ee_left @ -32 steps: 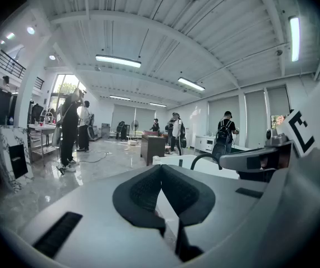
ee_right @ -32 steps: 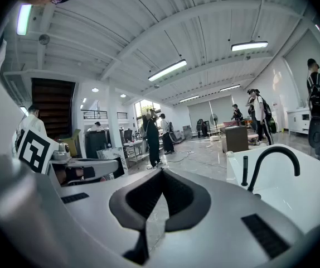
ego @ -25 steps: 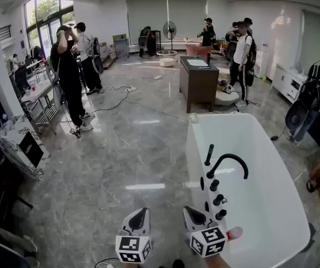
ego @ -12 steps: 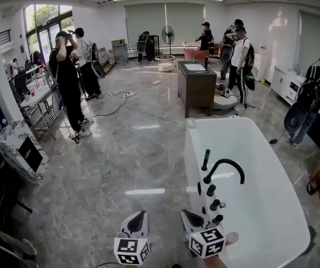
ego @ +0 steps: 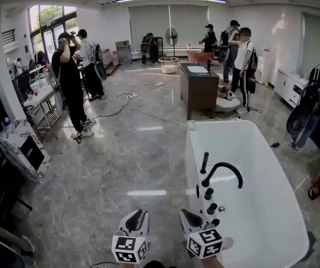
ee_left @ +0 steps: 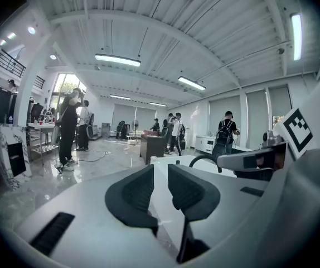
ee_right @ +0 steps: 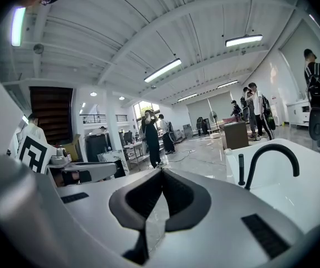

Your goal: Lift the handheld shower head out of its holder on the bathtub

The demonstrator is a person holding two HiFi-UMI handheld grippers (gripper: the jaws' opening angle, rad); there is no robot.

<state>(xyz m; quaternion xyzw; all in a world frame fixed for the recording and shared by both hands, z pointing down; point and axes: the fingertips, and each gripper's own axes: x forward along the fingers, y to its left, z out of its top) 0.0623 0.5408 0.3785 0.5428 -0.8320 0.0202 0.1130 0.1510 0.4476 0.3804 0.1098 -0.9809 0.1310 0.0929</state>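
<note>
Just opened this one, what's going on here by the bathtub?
A person holds a tool in each hand at the near end of a white bathtub in a busy room. The left tool has its jaws opening with nothing between them. The right tool is shut and empty. Neither touches anything. The black handheld shower head stands upright in its holder on the tub's rim, beyond the curved black faucet and a row of knobs, so the lift has not started.

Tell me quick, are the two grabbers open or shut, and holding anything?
Left gripper: jaws opening, a gap between them, nothing held.
Right gripper: shut, nothing held.
</note>
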